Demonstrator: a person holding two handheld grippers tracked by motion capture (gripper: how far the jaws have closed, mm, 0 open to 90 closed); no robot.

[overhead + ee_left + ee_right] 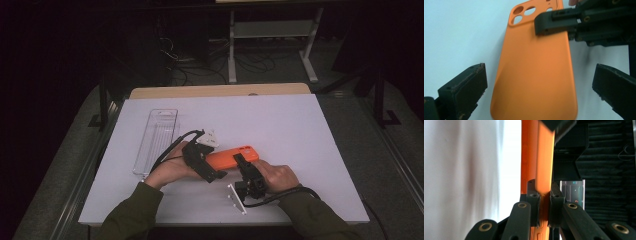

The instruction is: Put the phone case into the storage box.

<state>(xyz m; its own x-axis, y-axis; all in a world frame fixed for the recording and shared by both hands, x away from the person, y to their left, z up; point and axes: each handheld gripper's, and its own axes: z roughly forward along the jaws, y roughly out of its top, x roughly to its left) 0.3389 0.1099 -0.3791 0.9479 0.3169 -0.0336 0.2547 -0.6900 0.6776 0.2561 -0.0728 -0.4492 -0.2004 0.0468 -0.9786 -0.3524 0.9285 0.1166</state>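
Observation:
An orange phone case (231, 157) is held just above the white mat, back side up, with its camera cut-outs at the far end. My right gripper (242, 162) is shut on one long edge of it; in the right gripper view the two pads pinch the case's rim (544, 165) between them. My left gripper (212, 166) is at the case's other end, jaws open wide. In the left gripper view the case (534, 75) lies between its black fingers (466, 87) with a gap on each side, and the right gripper's jaws clamp the edge at upper right.
A long clear plastic tray (157, 140) lies on the white mat (300, 130) to the left of the hands. The mat covers a wooden table (220, 91). Beyond it are dark floor, cables and a table frame (272, 30).

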